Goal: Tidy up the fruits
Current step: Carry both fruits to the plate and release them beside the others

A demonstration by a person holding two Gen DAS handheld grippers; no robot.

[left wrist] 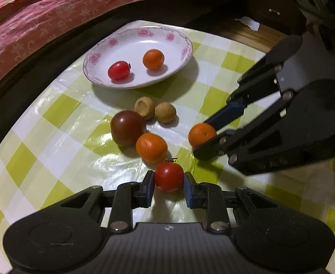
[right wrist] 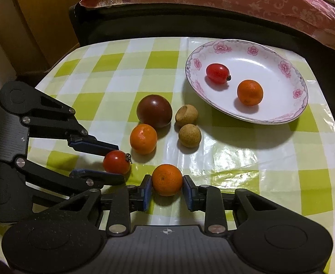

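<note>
Left gripper (left wrist: 168, 180) fingers clamp a small, soft, thin-skinned red cherry tomato (left wrist: 168, 177); right gripper (right wrist: 167, 180) fingers clamp a firmer small round orange tangerine (right wrist: 167, 179), both across their middles.

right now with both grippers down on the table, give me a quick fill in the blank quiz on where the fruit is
1. The plate holds ____ fruits.
2. The left gripper has its fingers shut on a red ____.
3. The right gripper grips a small ____ fruit.
4. The two tan longans lie between the plate and the dark ____ tomato.

Missing words: two; tomato; orange; brown
</note>
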